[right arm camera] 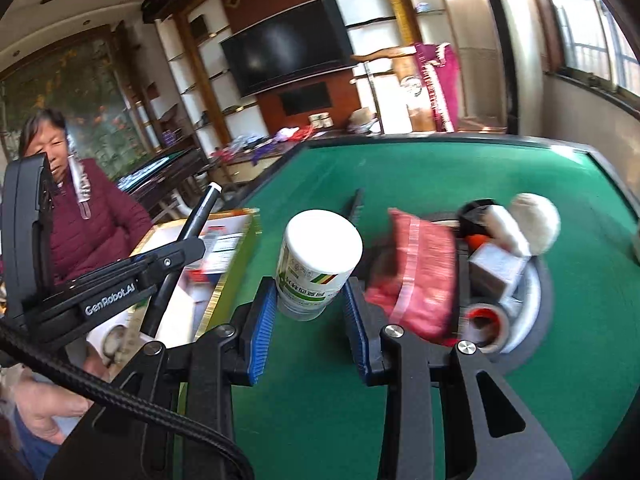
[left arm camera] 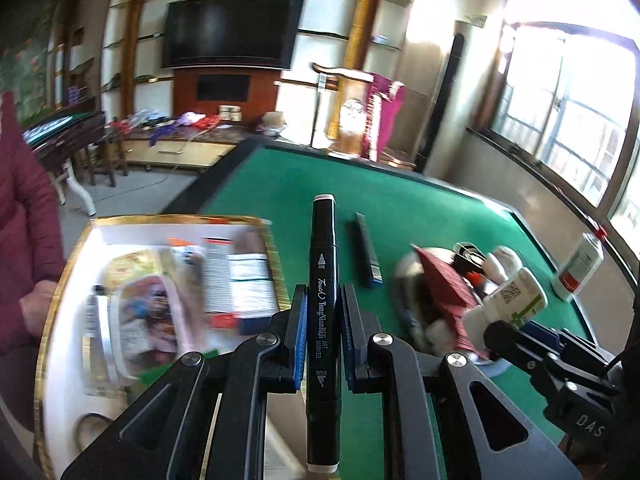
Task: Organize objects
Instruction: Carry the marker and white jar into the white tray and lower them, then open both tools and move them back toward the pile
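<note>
My left gripper (left arm camera: 323, 304) is shut on a black art marker (left arm camera: 322, 276) that stands lengthwise between its blue pads, above the green table. It hovers beside a gold-rimmed white tray (left arm camera: 72, 256) full of boxes and packets at the left. My right gripper (right arm camera: 310, 292) is shut on a white medicine bottle (right arm camera: 316, 264) with a green label. The same bottle (left arm camera: 508, 300) shows at the right of the left wrist view, in the right gripper (left arm camera: 516, 328). In the right wrist view the left gripper (right arm camera: 168, 258) holds the marker (right arm camera: 192, 220) over the tray (right arm camera: 224, 280).
A round white bowl (right arm camera: 528, 304) on the green table (right arm camera: 420, 176) holds a red packet (right arm camera: 416, 276), tape roll (right arm camera: 486, 322), box and pale fluffy items. A dark flat bar (left arm camera: 368, 252) lies on the felt. Another white bottle (left arm camera: 580, 268) stands by the right edge. A person in a maroon jacket (right arm camera: 92, 224) sits at left.
</note>
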A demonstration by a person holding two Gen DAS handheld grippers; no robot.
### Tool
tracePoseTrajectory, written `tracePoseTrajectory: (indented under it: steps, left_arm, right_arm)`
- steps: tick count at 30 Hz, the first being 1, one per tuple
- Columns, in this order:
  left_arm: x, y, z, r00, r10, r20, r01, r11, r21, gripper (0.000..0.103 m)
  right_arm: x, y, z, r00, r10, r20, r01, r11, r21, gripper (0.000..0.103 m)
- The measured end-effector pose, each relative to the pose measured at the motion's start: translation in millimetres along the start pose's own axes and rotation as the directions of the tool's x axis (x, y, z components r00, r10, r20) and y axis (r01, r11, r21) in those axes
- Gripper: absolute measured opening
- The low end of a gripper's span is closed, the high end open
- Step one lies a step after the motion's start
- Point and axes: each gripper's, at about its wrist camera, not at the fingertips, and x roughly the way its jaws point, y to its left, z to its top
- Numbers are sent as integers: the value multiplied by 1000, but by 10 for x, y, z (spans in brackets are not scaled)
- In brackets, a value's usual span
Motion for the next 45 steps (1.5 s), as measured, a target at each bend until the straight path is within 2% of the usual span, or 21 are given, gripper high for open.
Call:
tracePoseTrajectory:
  steps: [7,13,15,17,18,22,24,30,35,39,41,43,45]
  left_arm:
    - [-120,754,-93,998,61,5,-60,992,-114,12]
    - [-88,1272,-266,988,154,-26,-156,968,-195,12]
    - [-62,1396,-299,987,156,-38,-160,962,-220,12]
    - [-20,1468,-333,987,154,-55,-163,958,-236,12]
    - [-19,1490,-344,990,131,-55,-141,960,-242,12]
    - [12,1471,-400,990,123,-70,-136,963,-232,12]
    - [48,1451,-414,990,114,-79,-129,966,-225,12]
    - [36,1460,-422,992,102,-70,-116,964,-238,12]
    - [42,1475,-425,992,100,-71,-115,963,-245,12]
    - [31,1469,-414,993,96,-65,-109,965,-239,12]
    - [35,1478,-404,994,89,-59,-101,966,-239,12]
    - [30,1477,-404,994,96,-57,-107,967,-231,12]
    - [16,1454,-422,995,89,-48,-98,969,-226,12]
  right_arm:
    - [424,717,284,996,51,-78,-59,993,-105,32]
    - [1042,1278,351,975,87,-206,-118,983,-142,32]
    - [1218,1422,372,967,93,-239,-129,982,-141,32]
    - [1447,1576,392,956,85,-282,-131,980,-149,32]
    - [1503,1594,392,954,82,-289,-130,980,-150,32]
    - [1890,1679,406,933,32,-357,-95,983,-159,32]
    - [2072,1674,414,915,31,-403,-96,985,-143,32]
    - [2348,1740,436,899,13,-437,-85,986,-144,31]
    - [2270,1729,459,917,-5,-399,-64,985,-161,31]
    - [1881,1573,480,938,69,-339,-110,988,-105,33]
    - [1623,1467,452,948,95,-303,-126,988,-85,37]
    - [1340,1360,362,956,119,-269,-139,989,-58,46]
    - [1014,1097,267,964,129,-233,-140,990,-30,52]
